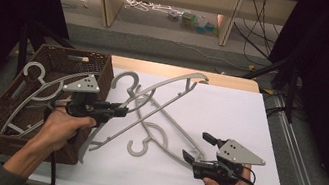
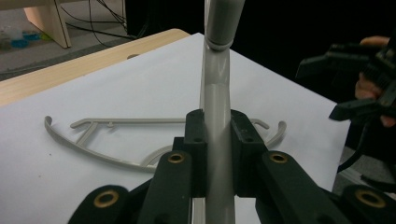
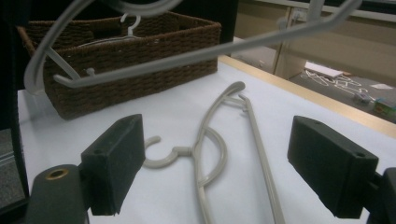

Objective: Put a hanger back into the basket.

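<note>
My left gripper is shut on a grey plastic hanger and holds it tilted above the white table, one end up at the back. In the left gripper view the jaws clamp the bar of the held hanger between the pads. A second grey hanger lies flat on the sheet, hook toward the front. My right gripper stands open beside that hanger's right end with nothing between its jaws. In the right gripper view the lying hanger sits ahead of the wide-apart pads.
A brown wicker basket stands at the table's left edge with another grey hanger inside. The white sheet covers the table. A wooden strip runs along the back edge. Shelving and cables lie beyond.
</note>
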A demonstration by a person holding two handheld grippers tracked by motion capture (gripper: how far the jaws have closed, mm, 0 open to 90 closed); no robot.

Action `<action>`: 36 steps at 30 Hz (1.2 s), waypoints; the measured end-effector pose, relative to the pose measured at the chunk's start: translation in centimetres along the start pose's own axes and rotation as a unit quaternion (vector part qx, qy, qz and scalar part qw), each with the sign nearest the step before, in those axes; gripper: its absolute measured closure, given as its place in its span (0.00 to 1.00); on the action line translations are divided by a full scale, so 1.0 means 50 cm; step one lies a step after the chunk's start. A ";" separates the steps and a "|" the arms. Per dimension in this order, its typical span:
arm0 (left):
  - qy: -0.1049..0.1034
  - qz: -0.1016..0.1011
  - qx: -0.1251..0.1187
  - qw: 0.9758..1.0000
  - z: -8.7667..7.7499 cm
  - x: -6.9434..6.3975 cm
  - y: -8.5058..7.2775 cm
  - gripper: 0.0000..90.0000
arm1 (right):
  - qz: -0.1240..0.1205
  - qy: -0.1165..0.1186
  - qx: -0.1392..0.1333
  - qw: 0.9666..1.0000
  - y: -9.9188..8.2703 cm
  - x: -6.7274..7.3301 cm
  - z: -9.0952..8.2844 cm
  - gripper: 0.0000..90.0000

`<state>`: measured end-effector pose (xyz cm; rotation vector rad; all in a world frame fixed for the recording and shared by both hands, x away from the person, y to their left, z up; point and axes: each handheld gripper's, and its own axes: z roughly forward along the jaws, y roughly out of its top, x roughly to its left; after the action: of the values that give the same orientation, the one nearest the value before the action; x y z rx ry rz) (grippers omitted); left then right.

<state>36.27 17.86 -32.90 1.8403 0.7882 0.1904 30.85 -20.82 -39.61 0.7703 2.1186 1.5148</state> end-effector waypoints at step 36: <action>0.161 -0.047 -0.048 0.985 -0.267 0.221 0.045 0.88 | 0.002 0.002 -0.010 1.000 -0.033 0.009 0.002 0.20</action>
<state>39.32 34.32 -27.96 1.6982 1.0681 0.4651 30.26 -20.90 -41.19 0.7648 2.1022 1.5389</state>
